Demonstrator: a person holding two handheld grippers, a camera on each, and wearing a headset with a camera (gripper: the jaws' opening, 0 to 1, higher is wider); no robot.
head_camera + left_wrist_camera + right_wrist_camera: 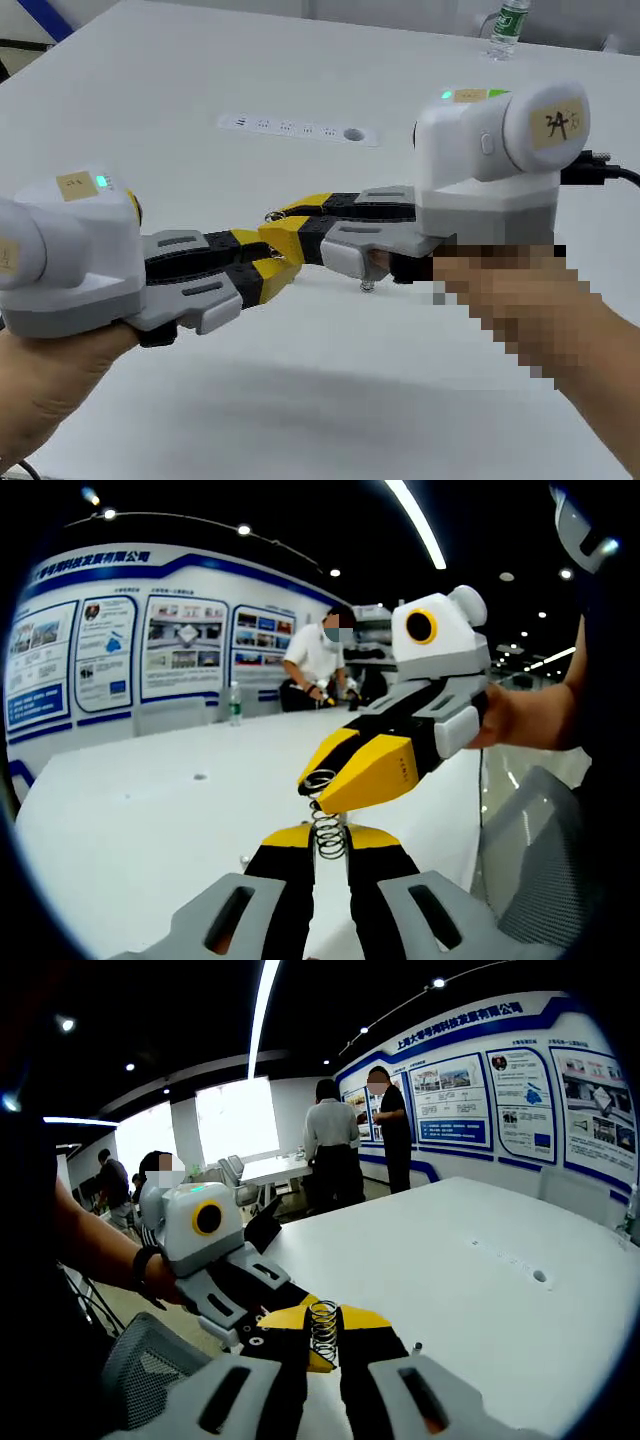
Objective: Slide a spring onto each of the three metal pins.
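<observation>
A small metal spring (327, 832) stands between the yellow tips of my left gripper (325, 838), which is shut on its lower part. Its upper coils (318, 780) reach the yellow tips of my right gripper (345, 785), which comes in from the right. In the right gripper view the same spring (323, 1330) sits clamped between the right gripper (322, 1332) tips. In the head view both grippers meet tip to tip above the table, left gripper (268, 262), right gripper (292, 225), with the spring (272, 215) peeking out. One short metal pin (367, 285) stands on the table under the right gripper.
The white table (300, 390) stretches all around. A white power strip (300, 129) lies farther back, and a water bottle (508, 28) stands at the far right edge. A grey chair (540, 860) sits beside the table. People stand in the background.
</observation>
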